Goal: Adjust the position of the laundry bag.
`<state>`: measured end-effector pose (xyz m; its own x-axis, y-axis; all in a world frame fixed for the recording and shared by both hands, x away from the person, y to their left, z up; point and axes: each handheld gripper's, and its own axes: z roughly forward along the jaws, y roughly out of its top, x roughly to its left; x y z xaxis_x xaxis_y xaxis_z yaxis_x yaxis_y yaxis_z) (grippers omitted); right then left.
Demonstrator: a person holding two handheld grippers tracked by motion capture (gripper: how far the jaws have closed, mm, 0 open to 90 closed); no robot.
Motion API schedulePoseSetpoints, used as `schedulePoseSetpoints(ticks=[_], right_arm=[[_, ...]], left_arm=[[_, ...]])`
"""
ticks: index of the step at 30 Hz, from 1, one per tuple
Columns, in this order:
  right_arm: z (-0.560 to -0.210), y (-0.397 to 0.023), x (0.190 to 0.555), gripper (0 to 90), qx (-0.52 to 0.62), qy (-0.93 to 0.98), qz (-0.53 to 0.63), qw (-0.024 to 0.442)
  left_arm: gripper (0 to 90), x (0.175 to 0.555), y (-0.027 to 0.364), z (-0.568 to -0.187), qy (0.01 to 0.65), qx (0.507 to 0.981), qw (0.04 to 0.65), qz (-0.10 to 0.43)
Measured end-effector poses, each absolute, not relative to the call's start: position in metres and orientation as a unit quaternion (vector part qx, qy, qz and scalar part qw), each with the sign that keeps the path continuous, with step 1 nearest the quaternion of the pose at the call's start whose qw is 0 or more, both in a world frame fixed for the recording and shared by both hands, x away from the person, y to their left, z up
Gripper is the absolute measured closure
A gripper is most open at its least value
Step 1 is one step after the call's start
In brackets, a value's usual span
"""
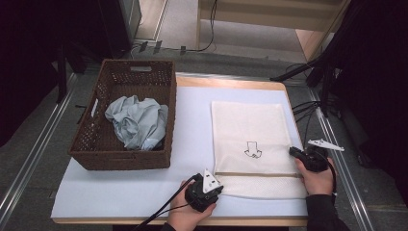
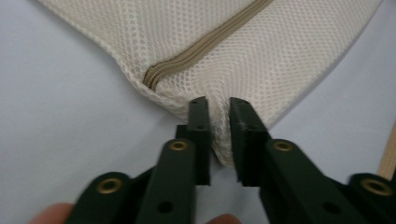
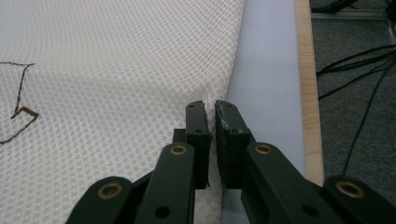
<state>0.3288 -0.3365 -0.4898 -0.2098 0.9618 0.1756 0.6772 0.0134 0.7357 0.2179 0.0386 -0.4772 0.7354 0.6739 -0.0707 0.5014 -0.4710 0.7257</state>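
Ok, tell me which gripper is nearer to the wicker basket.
Left. The left gripper grips the mesh bag at its near left corner, a short way from the wicker basket. The right gripper pinches the bag's right edge, across the bag from the basket.

Arrow sign on mesh bag [image 1: 251, 149]

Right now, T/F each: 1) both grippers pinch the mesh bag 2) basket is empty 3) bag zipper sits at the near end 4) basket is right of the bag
1) Both grippers pinch the mesh bag: true. The left gripper is shut on a corner of the mesh bag, the right gripper on its side edge.
2) False: the basket holds a crumpled grey cloth.
3) True: the zipper runs across the near end.
4) False: the basket stands left of the bag.
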Motion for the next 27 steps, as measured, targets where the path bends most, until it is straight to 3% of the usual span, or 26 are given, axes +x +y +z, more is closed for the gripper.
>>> schedulePoseSetpoints(ticks=[5,27], right_arm=[[-0.489,-0.336,0.328,87.5,0.602,0.681,0.372,0.188],[-0.485,-0.324,0.327,88.6,0.598,0.674,0.4,0.172]], left_arm=[[87.8,0.219,0.041,-0.477,0.354,0.844,0.39,0.102],[88.3,0.22,0.067,-0.471,0.382,0.819,0.414,0.106]])
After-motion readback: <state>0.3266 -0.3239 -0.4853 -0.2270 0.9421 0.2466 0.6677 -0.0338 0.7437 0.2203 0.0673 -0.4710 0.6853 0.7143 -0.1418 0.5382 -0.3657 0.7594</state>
